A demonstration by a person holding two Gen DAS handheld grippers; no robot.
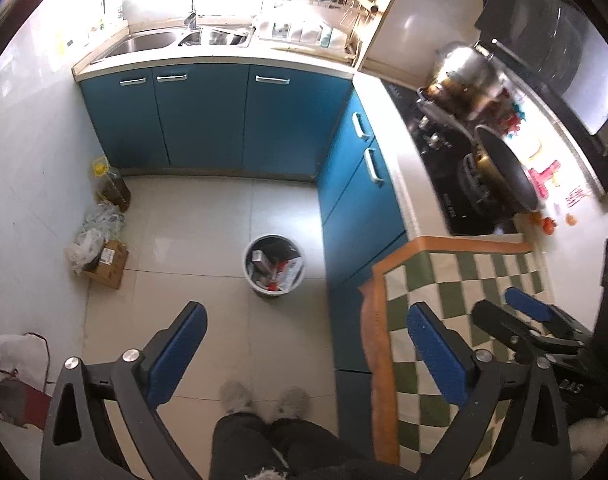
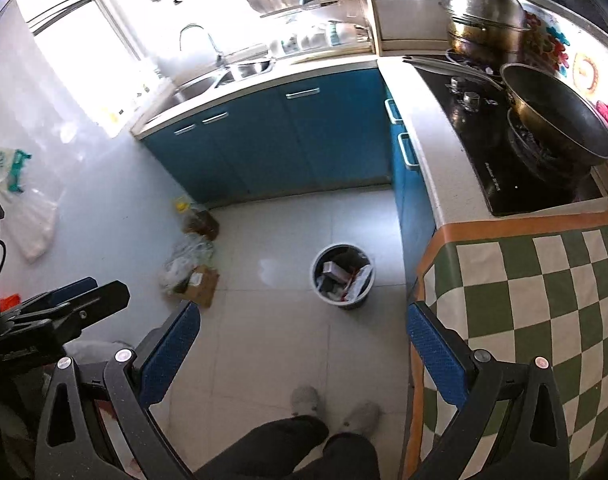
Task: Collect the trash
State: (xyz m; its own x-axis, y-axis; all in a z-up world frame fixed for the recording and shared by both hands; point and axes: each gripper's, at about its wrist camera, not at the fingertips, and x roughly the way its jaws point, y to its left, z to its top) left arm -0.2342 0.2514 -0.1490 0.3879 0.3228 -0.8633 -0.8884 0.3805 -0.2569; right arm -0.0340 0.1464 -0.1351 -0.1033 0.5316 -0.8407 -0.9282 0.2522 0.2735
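Kitchen window (image 2: 83, 36) glare-blown, detail lost

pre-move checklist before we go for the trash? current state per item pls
1. Left gripper open and holding nothing: ok.
2. Right gripper open and holding nothing: ok.
3. Trash bin upright on the floor, mouth unobstructed: ok.
4. Room left in the bin: cannot tell; boxes and wrappers already sit in it.
5. Floor path to the bin free of obstacles: ok; only the person's feet stand before it.
6. Trash target chosen: cannot tell; a cardboard box and a plastic bag pile lie by the left wall, nothing loose shows on the checkered cloth.
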